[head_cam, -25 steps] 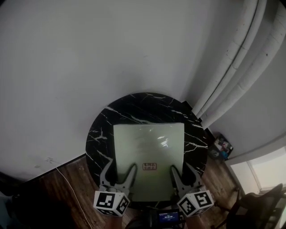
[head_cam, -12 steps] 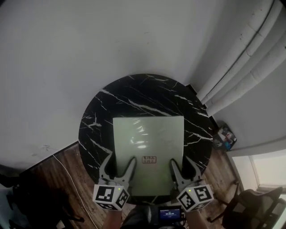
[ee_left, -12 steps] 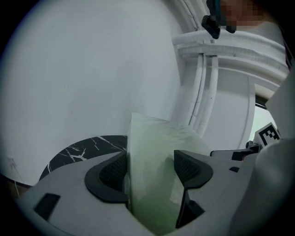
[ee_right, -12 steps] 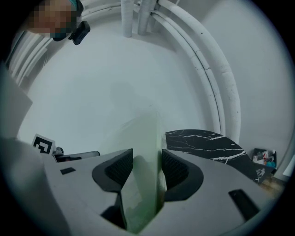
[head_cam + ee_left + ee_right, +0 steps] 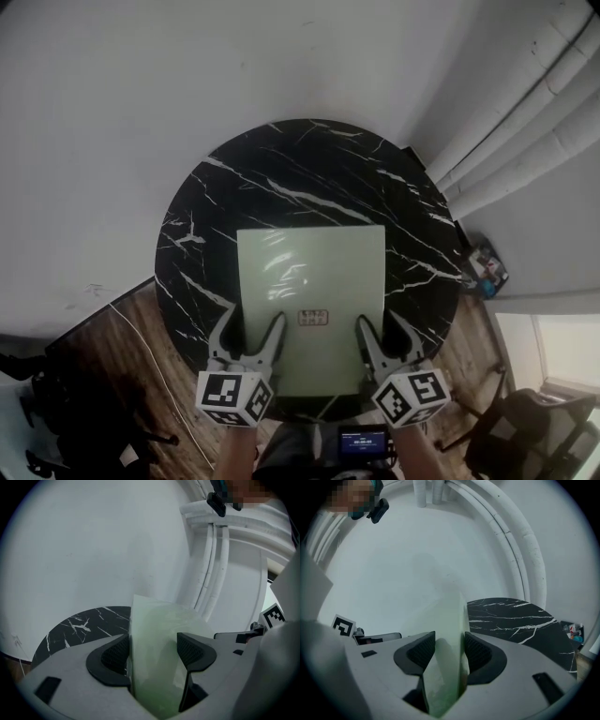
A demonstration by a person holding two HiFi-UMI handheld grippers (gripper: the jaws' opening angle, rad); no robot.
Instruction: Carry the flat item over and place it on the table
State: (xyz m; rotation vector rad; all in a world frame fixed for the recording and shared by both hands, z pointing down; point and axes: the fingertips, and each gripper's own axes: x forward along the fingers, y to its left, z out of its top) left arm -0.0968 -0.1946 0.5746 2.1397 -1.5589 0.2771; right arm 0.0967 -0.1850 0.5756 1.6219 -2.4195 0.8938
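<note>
since the flat item (image 5: 309,281) is wide, left hand-held gripper (image 5: 253,320) & right hand-held gripper (image 5: 377,320) each clamp its near edge, prob. for holding it level over worktop (image 5: 281,169).

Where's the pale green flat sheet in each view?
Head view: green sheet at centre, over the black marble table.
Left gripper view: sheet bottom centre, between the jaws.
Right gripper view: sheet bottom centre, between the jaws.
Shared landmark: the table, left of the sheet in the left gripper view, right of it in the right.

Over black marble table (image 5: 281,169): pale green sheet (image 5: 310,272); left tool (image 5: 253,320), right tool (image 5: 377,320) at near edge.
</note>
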